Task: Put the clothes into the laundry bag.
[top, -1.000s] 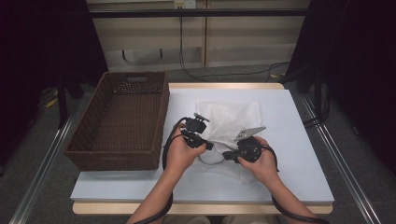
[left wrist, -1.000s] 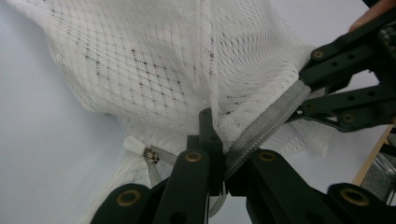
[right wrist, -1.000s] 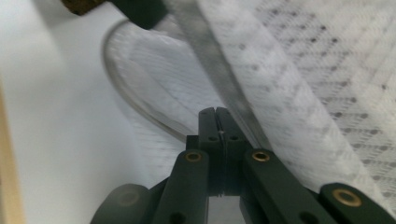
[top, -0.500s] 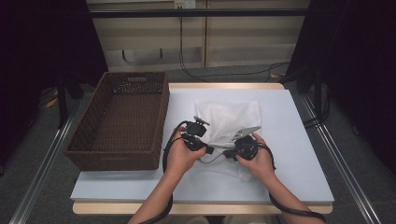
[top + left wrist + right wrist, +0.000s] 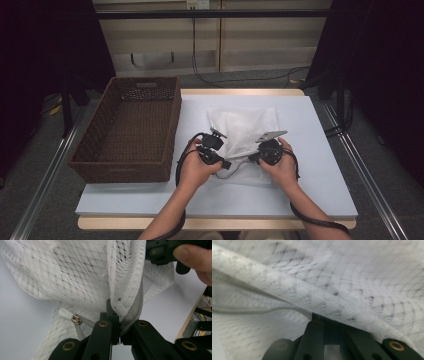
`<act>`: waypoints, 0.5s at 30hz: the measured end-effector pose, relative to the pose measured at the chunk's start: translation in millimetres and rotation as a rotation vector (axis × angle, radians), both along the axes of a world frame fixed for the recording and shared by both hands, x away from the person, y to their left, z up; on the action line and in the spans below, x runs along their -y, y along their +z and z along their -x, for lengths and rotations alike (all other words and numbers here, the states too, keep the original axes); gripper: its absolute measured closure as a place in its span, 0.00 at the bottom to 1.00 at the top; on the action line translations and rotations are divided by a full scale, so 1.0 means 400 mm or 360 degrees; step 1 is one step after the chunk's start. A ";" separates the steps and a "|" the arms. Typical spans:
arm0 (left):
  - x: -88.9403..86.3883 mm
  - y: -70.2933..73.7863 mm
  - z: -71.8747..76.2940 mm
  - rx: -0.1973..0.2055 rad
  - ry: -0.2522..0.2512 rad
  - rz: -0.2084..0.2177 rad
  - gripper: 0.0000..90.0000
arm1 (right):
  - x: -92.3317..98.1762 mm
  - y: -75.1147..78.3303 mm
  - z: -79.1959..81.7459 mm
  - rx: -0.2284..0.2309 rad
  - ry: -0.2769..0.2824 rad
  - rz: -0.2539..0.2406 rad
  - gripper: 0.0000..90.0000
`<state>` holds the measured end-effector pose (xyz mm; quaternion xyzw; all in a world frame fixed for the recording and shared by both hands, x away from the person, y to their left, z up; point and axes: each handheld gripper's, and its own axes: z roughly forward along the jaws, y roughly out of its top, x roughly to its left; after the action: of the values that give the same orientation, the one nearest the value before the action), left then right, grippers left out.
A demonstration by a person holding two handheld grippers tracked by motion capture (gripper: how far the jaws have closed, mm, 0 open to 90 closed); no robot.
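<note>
Left gripper view: both hand-held grippers (image 5: 117, 315) clamped on unlabelled mesh bag (image 5: 82, 277) (grey zipper (image 5: 133, 310)).

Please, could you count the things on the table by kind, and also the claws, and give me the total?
White mesh bag with a zipper: 1
Brown wicker basket: 1
Claws: 2, the left claw and the right claw, both shut on the bag's near edge
Total: 4
</note>
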<state>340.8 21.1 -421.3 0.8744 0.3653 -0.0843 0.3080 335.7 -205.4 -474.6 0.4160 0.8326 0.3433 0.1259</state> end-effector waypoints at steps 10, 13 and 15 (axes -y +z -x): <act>0.019 -0.010 0.000 -0.0006 -0.0031 -0.0001 0.98 | 0.014 0.007 -0.022 0.0064 -0.0081 -0.0020 1.00; 0.029 -0.012 0.001 0.0002 -0.0034 -0.0004 0.98 | 0.022 0.008 -0.032 0.0091 -0.0098 0.0004 1.00; 0.035 -0.011 0.003 0.0004 -0.0026 0.0009 0.98 | 0.032 0.007 -0.038 0.0095 -0.0107 -0.0002 1.00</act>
<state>339.5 7.1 -425.8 0.8767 0.3574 -0.0868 0.3102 350.9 -218.4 -471.9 0.4334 0.8138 0.3515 0.1619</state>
